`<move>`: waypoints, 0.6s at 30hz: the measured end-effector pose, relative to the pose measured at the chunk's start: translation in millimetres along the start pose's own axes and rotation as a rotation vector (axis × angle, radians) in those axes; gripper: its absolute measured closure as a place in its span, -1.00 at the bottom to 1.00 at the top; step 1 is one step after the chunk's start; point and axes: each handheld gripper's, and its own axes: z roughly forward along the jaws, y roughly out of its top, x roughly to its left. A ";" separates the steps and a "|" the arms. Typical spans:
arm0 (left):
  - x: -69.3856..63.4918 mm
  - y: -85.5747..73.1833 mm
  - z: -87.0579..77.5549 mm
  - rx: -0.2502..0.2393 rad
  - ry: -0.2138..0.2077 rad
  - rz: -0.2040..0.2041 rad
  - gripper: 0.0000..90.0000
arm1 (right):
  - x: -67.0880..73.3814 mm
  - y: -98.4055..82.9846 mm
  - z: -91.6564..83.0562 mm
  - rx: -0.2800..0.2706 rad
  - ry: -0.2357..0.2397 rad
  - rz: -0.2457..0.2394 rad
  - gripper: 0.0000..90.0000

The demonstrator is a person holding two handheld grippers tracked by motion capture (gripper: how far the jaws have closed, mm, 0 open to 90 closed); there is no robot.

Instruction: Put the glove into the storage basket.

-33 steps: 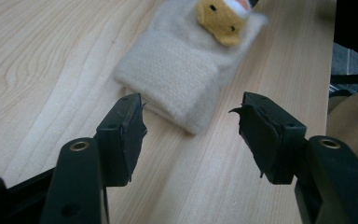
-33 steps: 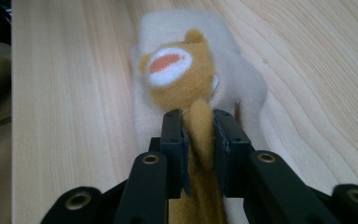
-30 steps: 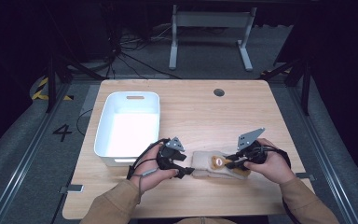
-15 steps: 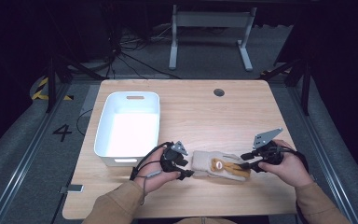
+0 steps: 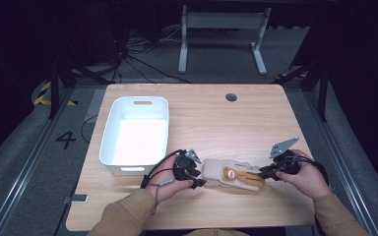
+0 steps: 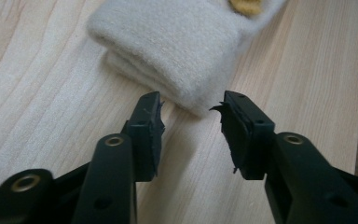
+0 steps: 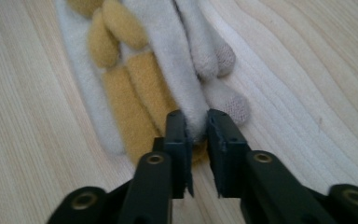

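We see a cream glove with tan patches lying flat on the wooden table, near the front edge and just to the right of a white tub that stands on the table's left half. In the high view our left gripper sits at the cuff end of the glove and our right gripper at the finger end, so the glove stretches between the two. Along the left gripper's own jaws, the folded cuff lies just ahead of the tips; the jaws have just been closing, yet a clear gap stays between them and the pads touch nothing but air, with only the corner of the cuff reaching toward that gap, so this claw is released. Along the right gripper's jaws, one cream finger of the glove runs down into the narrow slot between the pads, which have just been closing and now pinch it from both sides, so this claw is grasping the glove by a fingertip. Beside that finger lie the tan fingers and two more cream ones with grey tips, all resting on the wood
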 end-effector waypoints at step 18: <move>-17.5 9.1 -15.8 -0.030 0.063 0.151 1.00 | 3.0 6.2 -11.9 -0.075 -0.070 -0.004 0.95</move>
